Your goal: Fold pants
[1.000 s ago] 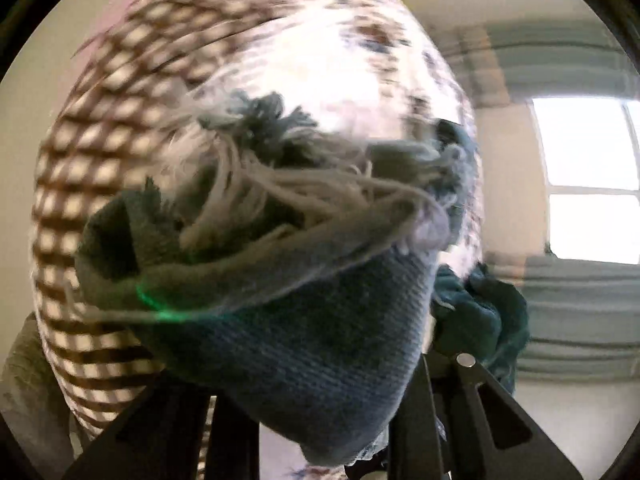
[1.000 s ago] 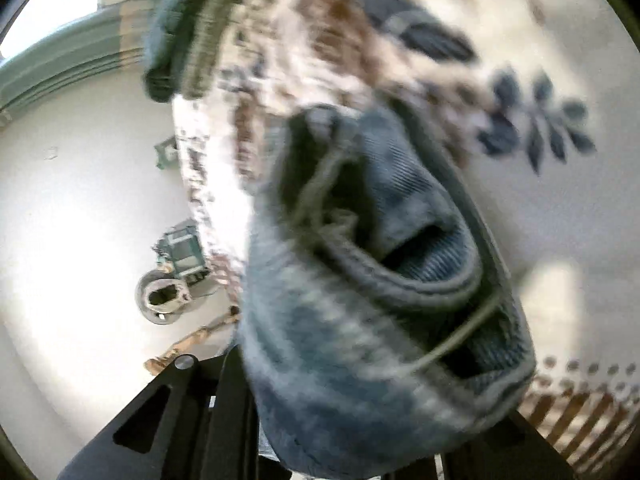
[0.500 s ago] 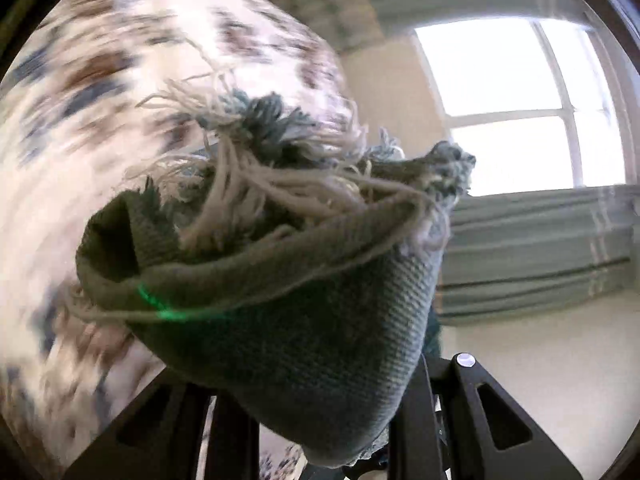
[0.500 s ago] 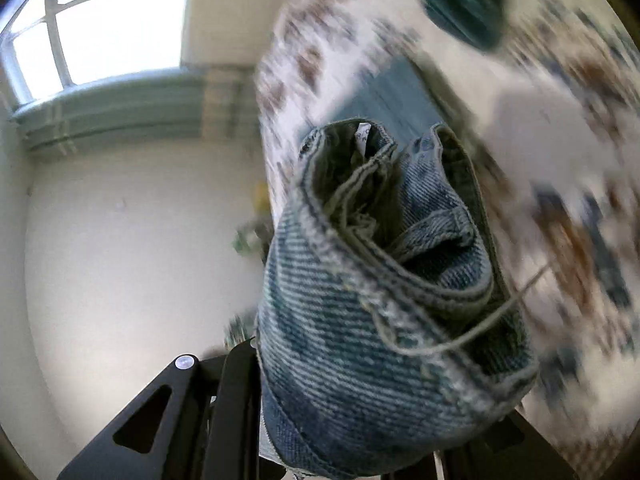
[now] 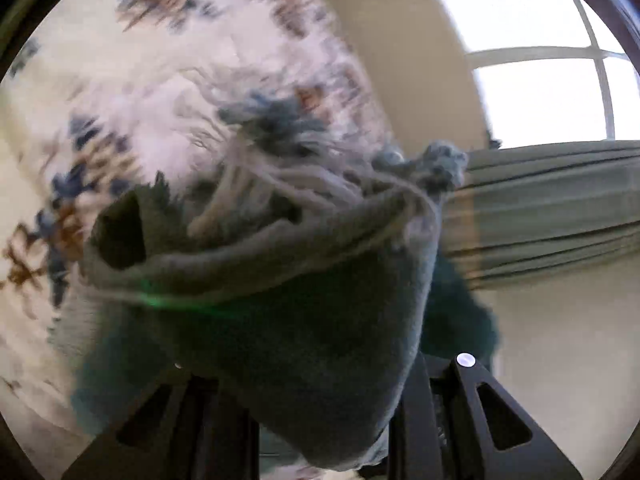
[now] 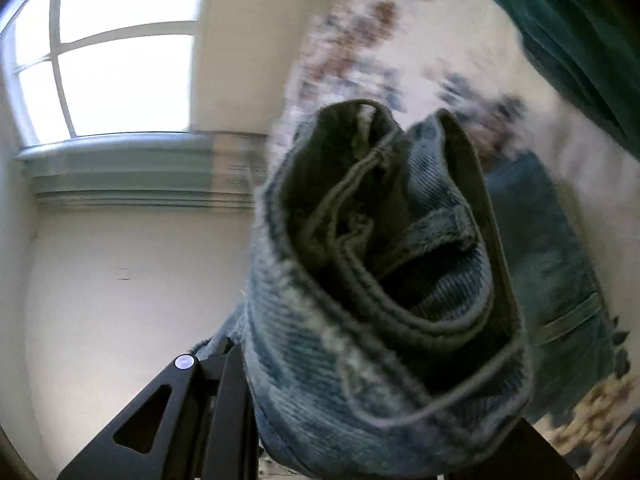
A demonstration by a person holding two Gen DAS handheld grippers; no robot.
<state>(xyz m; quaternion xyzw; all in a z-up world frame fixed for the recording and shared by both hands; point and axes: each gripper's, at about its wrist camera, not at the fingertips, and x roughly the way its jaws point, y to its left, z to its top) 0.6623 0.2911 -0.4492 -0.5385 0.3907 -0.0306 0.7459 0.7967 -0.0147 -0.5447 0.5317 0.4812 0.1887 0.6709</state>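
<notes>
While the left gripper (image 5: 320, 420) clamps the pants (image 5: 280, 300) by a frayed hem, the right gripper (image 6: 360, 432) pinches bunched denim (both raised before a patterned cloth (image 5: 120, 80)).

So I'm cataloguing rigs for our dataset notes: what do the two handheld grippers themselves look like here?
Both look alike. The left gripper and the right gripper have flat matte black fingers with triangular cut-outs, wedge-shaped in outline. Each shows one small round silver screw head near a finger tip. No cables, labels, sleeves or hands are visible in either wrist view.
</notes>
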